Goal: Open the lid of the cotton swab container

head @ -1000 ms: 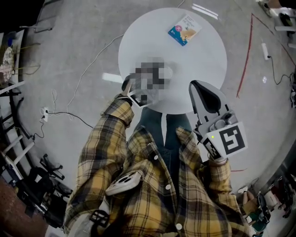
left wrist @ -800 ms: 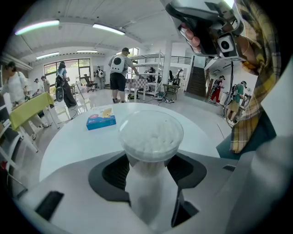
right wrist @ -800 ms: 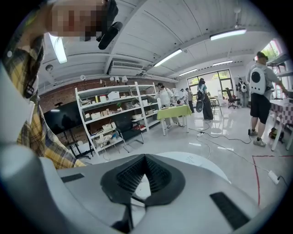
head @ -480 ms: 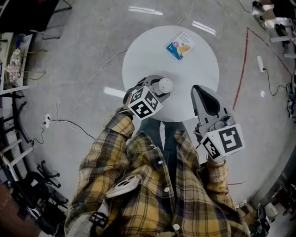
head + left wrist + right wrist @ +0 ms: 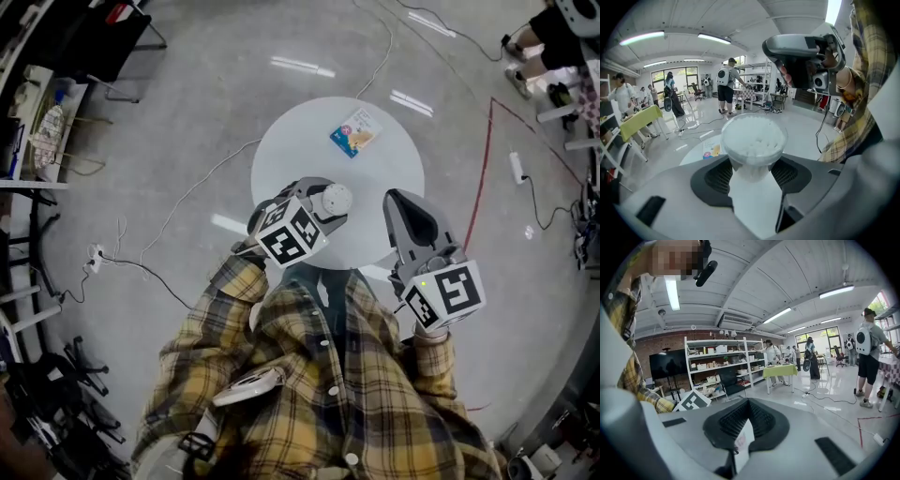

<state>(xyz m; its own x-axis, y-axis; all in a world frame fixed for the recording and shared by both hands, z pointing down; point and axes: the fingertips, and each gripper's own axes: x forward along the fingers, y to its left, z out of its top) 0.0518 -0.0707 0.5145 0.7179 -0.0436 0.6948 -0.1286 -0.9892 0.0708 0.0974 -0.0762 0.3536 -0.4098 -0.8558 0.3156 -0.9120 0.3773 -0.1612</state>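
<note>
Over the 6 o'clock edge of the round table (image 5: 375, 178), the left gripper (image 5: 317, 195) pinches the cotton swab container (image 5: 753, 138) around its body, jaws spread wide. Right gripper (image 5: 405, 204) hangs at about 4 o'clock, jaws pressed together on nothing. Lid looks still on to me, so the actual opening isn't done yet.

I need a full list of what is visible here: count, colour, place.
round white table: 1, white, on grey floor
flat blue-and-white packet: 1, table's far side
clear round plastic cotton swab container: 1, white swabs inside, held over table's near side
thin cable: 1, white, floor left of table
painted line: 1, red, floor right of table
left tongs: 1, grey, shut on container
right tongs: 1, grey, shut, empty
</note>
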